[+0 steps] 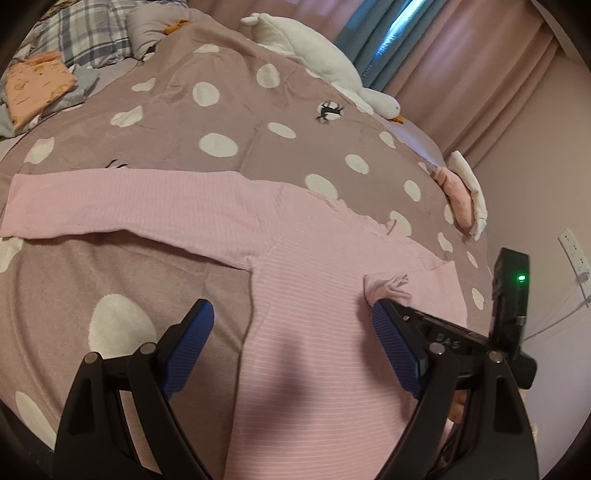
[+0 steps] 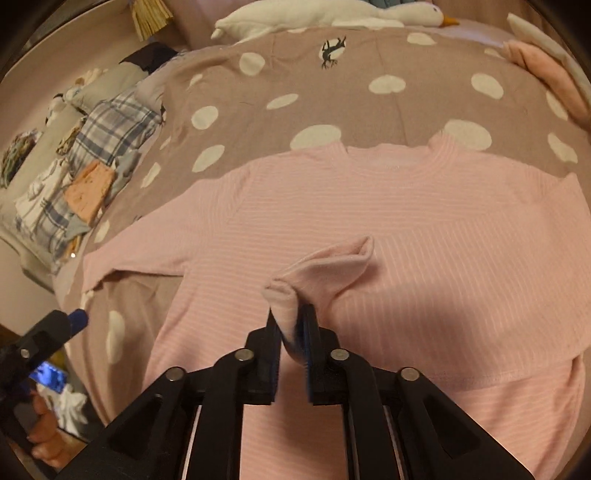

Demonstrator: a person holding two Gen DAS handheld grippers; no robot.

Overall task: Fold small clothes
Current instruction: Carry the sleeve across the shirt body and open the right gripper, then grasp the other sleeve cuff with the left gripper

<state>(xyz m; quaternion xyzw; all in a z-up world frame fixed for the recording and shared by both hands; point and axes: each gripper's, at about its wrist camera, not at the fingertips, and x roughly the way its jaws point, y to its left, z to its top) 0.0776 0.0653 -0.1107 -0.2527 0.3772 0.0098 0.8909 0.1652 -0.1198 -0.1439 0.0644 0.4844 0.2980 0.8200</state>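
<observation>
shirt: pink striped knit long-sleeve top (image 2: pixel 406 221) flat on my dotted mauve blanket (image 1: pixel 229 110)
done: right sleeve cuff (image 2: pixel 325 262) folded in
left: other sleeve, body folds
right gripper (image 2: pixel 291 325): pinching that cuff
left gripper (image 1: pixel 291 332): wide open, empty

Shirt (image 2: pixel 369 221) flat on bed (image 2: pixel 332 96), one sleeve (image 1: pixel 110 206) out to its left, other sleeve's cuff (image 2: pixel 325 266) folded onto chest. Plush goose (image 2: pixel 314 16) behind shirt at bed's far edge. Folded clothes stack (image 1: pixel 37 88) far left, beside pillows (image 1: pixel 85 33).
</observation>
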